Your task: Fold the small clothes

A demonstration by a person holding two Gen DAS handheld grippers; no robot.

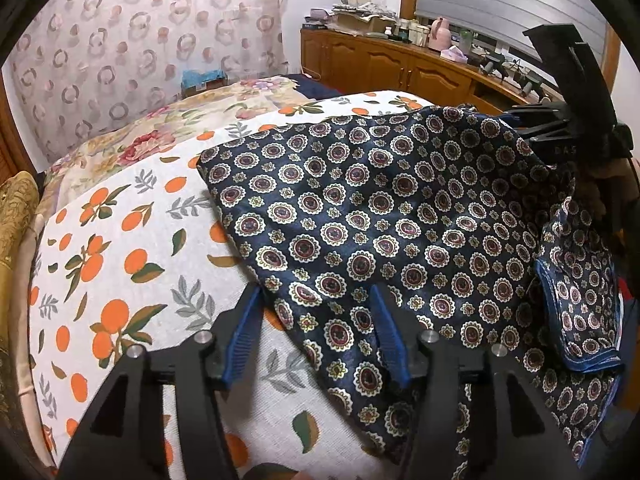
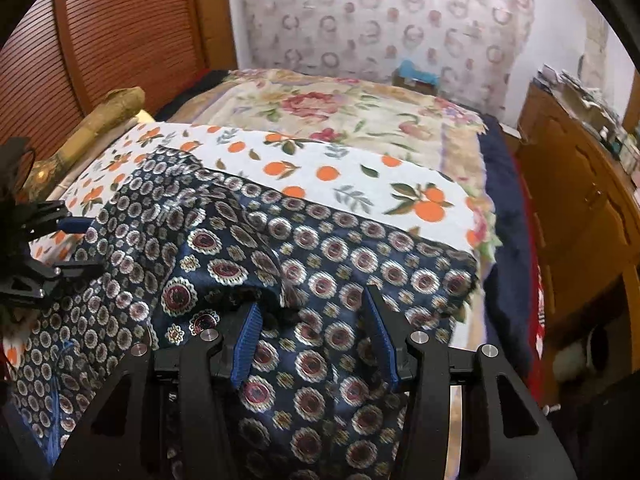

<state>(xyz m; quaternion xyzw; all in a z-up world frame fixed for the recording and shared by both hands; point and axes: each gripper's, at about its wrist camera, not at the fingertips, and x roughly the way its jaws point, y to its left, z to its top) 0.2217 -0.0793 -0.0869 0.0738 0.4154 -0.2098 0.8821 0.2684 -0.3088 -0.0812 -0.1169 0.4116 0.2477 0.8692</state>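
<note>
A navy cloth with a round medallion print [image 1: 360, 200] lies spread on the bed over an orange-print sheet [image 1: 120, 240]. My left gripper [image 1: 316, 296] stands open at the cloth's near left edge, one blue pad over the sheet and the other over the fabric. At the right, the cloth rises toward my right gripper [image 1: 532, 124], and a blue-hemmed flap [image 1: 580, 300] hangs below it. In the right wrist view the right gripper [image 2: 312, 300] is open over the cloth [image 2: 340, 272], a fold draped across its left finger [image 2: 246, 336]. The left gripper [image 2: 76, 244] shows at the left edge.
A floral quilt [image 2: 320, 108] covers the far half of the bed. A gold pillow [image 2: 112, 108] lies by the slatted wooden headboard [image 2: 100, 40]. A cluttered wooden sideboard [image 1: 380, 60] runs along the bed's right side, and a patterned curtain [image 1: 140, 40] hangs behind.
</note>
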